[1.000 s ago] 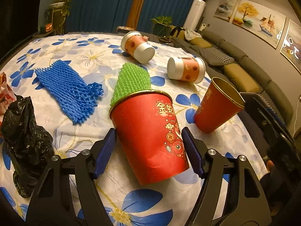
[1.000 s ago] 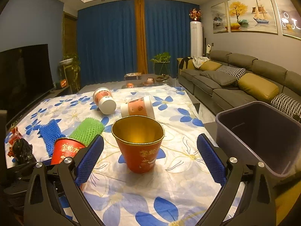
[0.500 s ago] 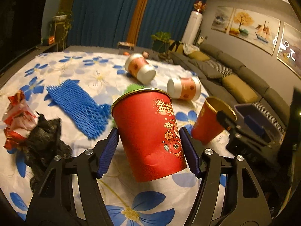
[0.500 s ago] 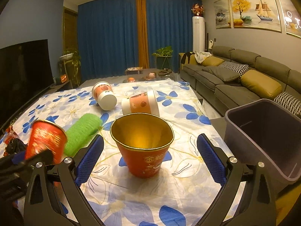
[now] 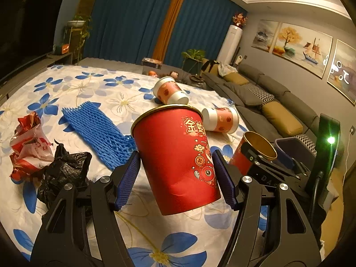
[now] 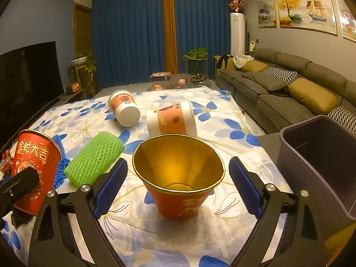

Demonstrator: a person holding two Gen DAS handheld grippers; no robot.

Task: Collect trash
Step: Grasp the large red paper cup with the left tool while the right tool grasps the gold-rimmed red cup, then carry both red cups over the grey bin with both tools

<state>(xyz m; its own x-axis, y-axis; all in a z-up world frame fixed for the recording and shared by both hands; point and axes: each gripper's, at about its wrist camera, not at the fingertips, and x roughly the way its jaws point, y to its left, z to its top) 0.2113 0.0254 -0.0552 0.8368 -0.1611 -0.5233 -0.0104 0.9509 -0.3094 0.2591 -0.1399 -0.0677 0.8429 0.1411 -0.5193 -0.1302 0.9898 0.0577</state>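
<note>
Cup number one, the big red cup (image 5: 178,162), is pinched between the left gripper (image 5: 178,178) pads and lifted clear of the floral tablecloth (image 5: 93,93), dead centre of the left view. Its long axis runs nearly upright, gold rim up and tipped toward 11 o'clock.

The right gripper (image 6: 176,187) straddles the second red cup (image 6: 179,178), which stands on the cloth with its mouth up and leaning slightly toward the camera. The jaws have just been closing in, but there's a gap either side, so spread, not gripping yet.

So I'd call this the pick-up step: one cup in hand, the other about to be grabbed. Next move looks like closing on that cup without crushing its thin wall, then carrying both to the grey bin (image 6: 320,164) at 3 o'clock.

Farther out: green foam net (image 6: 93,158) at 9 o'clock, and two white-and-orange cups (image 6: 171,120) on their sides toward 12, the nearer one's axis lying crossways.
</note>
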